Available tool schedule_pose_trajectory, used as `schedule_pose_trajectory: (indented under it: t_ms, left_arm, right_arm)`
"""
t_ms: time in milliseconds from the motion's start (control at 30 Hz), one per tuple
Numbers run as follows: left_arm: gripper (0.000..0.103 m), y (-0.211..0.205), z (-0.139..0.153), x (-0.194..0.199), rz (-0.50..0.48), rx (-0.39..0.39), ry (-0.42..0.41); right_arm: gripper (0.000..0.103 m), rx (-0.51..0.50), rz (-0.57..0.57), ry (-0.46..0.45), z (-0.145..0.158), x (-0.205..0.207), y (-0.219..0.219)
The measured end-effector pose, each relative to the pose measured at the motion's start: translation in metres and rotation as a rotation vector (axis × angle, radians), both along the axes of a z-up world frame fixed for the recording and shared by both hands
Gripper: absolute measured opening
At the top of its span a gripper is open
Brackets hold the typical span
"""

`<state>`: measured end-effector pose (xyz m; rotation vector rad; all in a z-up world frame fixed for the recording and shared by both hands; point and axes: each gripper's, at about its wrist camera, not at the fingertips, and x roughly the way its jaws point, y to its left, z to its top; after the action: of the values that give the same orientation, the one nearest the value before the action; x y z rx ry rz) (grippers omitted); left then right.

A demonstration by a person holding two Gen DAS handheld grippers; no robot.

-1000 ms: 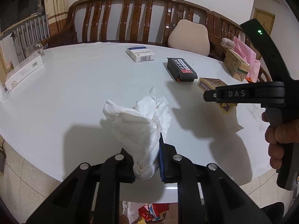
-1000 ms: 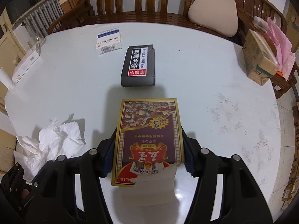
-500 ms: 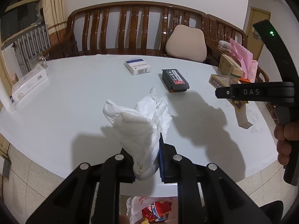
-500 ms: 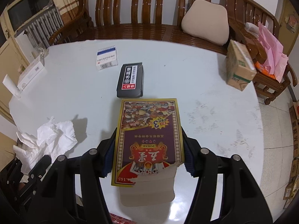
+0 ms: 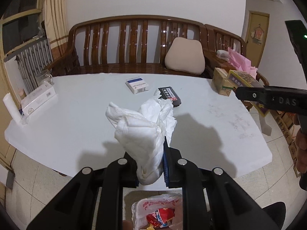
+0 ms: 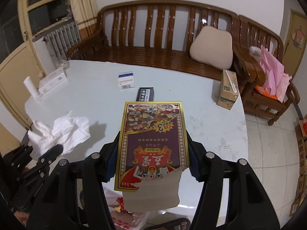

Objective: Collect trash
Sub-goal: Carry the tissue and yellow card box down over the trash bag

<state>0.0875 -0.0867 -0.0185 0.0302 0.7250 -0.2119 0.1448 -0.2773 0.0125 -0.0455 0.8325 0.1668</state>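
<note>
My left gripper point(image 5: 150, 164) is shut on a crumpled white tissue point(image 5: 143, 124) and holds it above the near edge of the white table point(image 5: 76, 118). The tissue also shows in the right wrist view point(image 6: 59, 134). My right gripper point(image 6: 151, 163) is shut on an empty poker card box point(image 6: 153, 141), purple with a gold border, held above the table's near edge. The box also shows at the right of the left wrist view point(image 5: 243, 80). A plastic trash bag point(image 5: 159, 212) with red wrappers sits on the floor below both grippers, also in the right wrist view point(image 6: 126, 216).
On the table lie a black box point(image 5: 170, 95), a white and blue box point(image 5: 137, 85), a drink carton point(image 6: 228, 90) and a clear box with a white roll point(image 5: 36, 99). A wooden bench point(image 5: 134, 44) with a beige cushion stands behind.
Both grippers have risen and pulled back from the table with their loads. The trash bag on the floor has come further into view below them.
</note>
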Motion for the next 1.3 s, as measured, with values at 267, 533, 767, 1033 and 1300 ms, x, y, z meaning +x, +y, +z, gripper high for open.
schedule_pose_trajectory:
  t_ms: [267, 533, 767, 1033, 1300]
  left_arm:
    - [0.017, 0.008, 0.006, -0.036, -0.019, -0.003, -0.021]
    - [0.017, 0.019, -0.033, -0.070, -0.022, -0.008, 0.039]
    - [0.017, 0.026, -0.095, -0.093, -0.026, -0.023, 0.168]
    - [0.017, 0.021, -0.167, -0.115, -0.032, -0.007, 0.284]
    - [0.017, 0.015, -0.235, -0.119, -0.017, -0.022, 0.388]
  right_arm:
    - [0.058, -0.003, 0.066, -0.040, 0.009, -0.061, 0.007]
    - [0.058, 0.006, 0.105, -0.018, -0.025, -0.113, 0.026]
    - [0.058, 0.032, 0.101, 0.066, -0.082, -0.134, 0.035]
    - [0.058, 0.023, 0.093, 0.182, -0.161, -0.149, 0.051]
    - [0.058, 0.026, 0.050, 0.274, -0.228, -0.140, 0.058]
